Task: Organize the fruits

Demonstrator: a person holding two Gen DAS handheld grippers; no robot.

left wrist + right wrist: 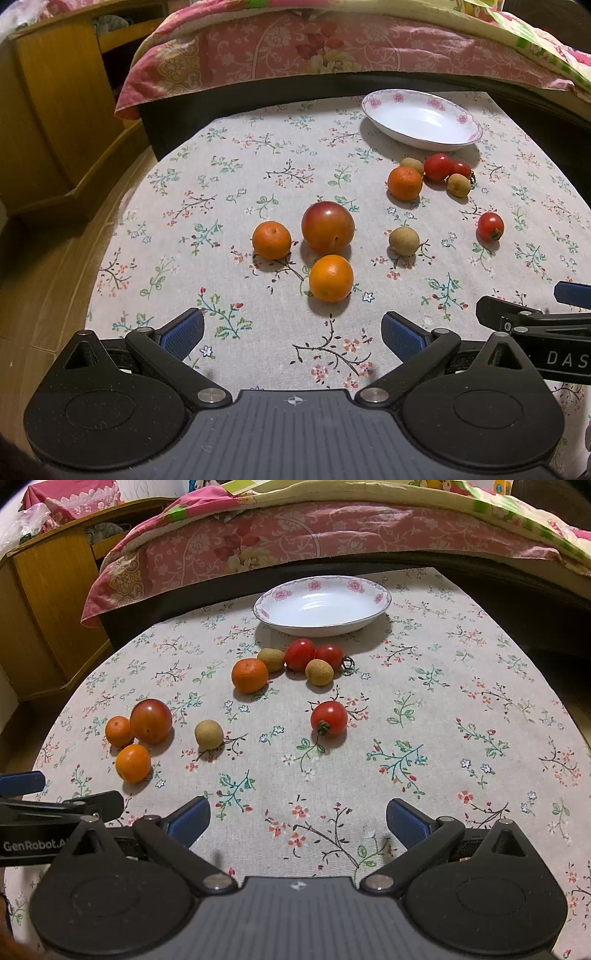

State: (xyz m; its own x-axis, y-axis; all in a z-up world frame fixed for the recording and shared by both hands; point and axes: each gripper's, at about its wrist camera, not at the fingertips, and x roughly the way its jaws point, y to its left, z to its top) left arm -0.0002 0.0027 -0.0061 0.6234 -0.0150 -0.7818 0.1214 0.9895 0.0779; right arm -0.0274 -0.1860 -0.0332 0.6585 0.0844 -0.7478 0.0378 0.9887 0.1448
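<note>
A bench [461, 701] covered in a pale floral cloth [406, 760] carries an empty white dish [369, 618] with pink flowers at its far side. Just before the dish sit an orange [249, 675], two tomatoes [300, 654] and two small tan fruits [319, 672]. Nearer lie a lone tomato [328, 718], a tan fruit [209, 734], and at the left two oranges [133, 763] beside a large reddish fruit [151, 720].

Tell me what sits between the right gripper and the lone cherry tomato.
Only bare floral tablecloth lies between the right gripper and the lone cherry tomato, as the right wrist view shows.
</note>
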